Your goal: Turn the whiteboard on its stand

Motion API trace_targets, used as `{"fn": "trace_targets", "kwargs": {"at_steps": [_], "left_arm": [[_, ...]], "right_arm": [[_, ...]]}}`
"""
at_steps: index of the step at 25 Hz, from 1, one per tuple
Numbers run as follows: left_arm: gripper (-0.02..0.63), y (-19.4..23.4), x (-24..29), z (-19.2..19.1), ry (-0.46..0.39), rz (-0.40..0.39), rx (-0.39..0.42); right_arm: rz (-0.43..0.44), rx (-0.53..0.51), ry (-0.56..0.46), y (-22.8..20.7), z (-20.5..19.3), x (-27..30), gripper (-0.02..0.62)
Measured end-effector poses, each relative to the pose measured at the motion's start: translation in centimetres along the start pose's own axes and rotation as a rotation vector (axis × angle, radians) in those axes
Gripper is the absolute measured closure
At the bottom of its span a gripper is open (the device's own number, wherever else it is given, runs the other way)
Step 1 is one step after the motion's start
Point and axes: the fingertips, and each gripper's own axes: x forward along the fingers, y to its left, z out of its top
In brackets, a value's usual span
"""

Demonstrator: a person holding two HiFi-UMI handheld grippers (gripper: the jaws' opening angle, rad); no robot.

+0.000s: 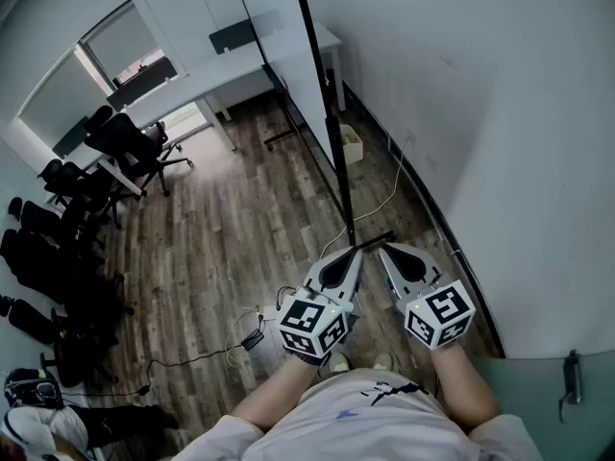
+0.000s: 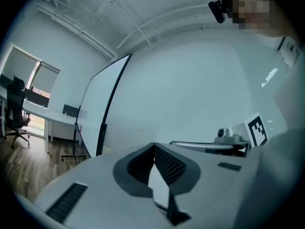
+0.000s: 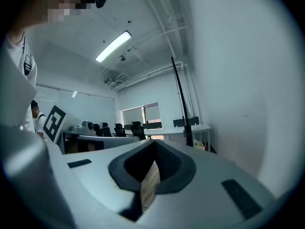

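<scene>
The whiteboard (image 1: 286, 46) stands edge-on to me, its black side post (image 1: 322, 94) running down to a black foot bar (image 1: 370, 241) on the wooden floor. In the left gripper view the whiteboard (image 2: 97, 106) rises at the left. The right gripper view shows only the whiteboard's thin black edge (image 3: 181, 101). My left gripper (image 1: 356, 251) (image 2: 154, 146) and right gripper (image 1: 382, 249) (image 3: 153, 143) are held side by side close to my body. Their tips point at the foot bar. Both are shut with nothing between the jaws, and neither touches the board.
A white wall (image 1: 500, 113) runs close along the right. A small box (image 1: 348, 143) sits by it. A long white desk (image 1: 192, 89) and office chairs (image 1: 135, 147) are at the far left. More black chairs (image 1: 48, 248) line the left. Cables and a power adapter (image 1: 252, 339) lie near my feet.
</scene>
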Motion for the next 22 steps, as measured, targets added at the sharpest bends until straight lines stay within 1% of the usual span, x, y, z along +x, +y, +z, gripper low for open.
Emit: {"fn": "trace_targets", "kwargs": {"at_steps": [5, 8, 12, 15, 17, 22], "left_arm": [[0.594, -0.4, 0.4, -0.4, 0.000, -0.002, 0.004], [0.594, -0.7, 0.4, -0.7, 0.005, -0.001, 0.005], [0.594, -0.6, 0.5, -1.2, 0.012, 0.009, 0.002], [0.594, -0.6, 0.5, -1.6, 0.016, 0.021, 0.002], [0.594, -0.8, 0.4, -1.9, 0.019, 0.029, 0.001], [0.594, -1.8, -0.8, -1.9, 0.021, 0.056, 0.002]], "right_arm": [[0.006, 0.006, 0.001, -0.5, -0.4, -0.3, 0.589], [0.019, 0.028, 0.005, -0.5, -0.6, -0.5, 0.589], [0.031, 0.057, -0.022, -0.9, -0.5, -1.0, 0.589], [0.005, 0.010, -0.055, -1.6, 0.1, -1.5, 0.589], [0.006, -0.010, -0.063, -1.8, 0.4, -1.8, 0.588], [0.049, 0.045, -0.082, -1.9, 1.7, -3.1, 0.589]]}}
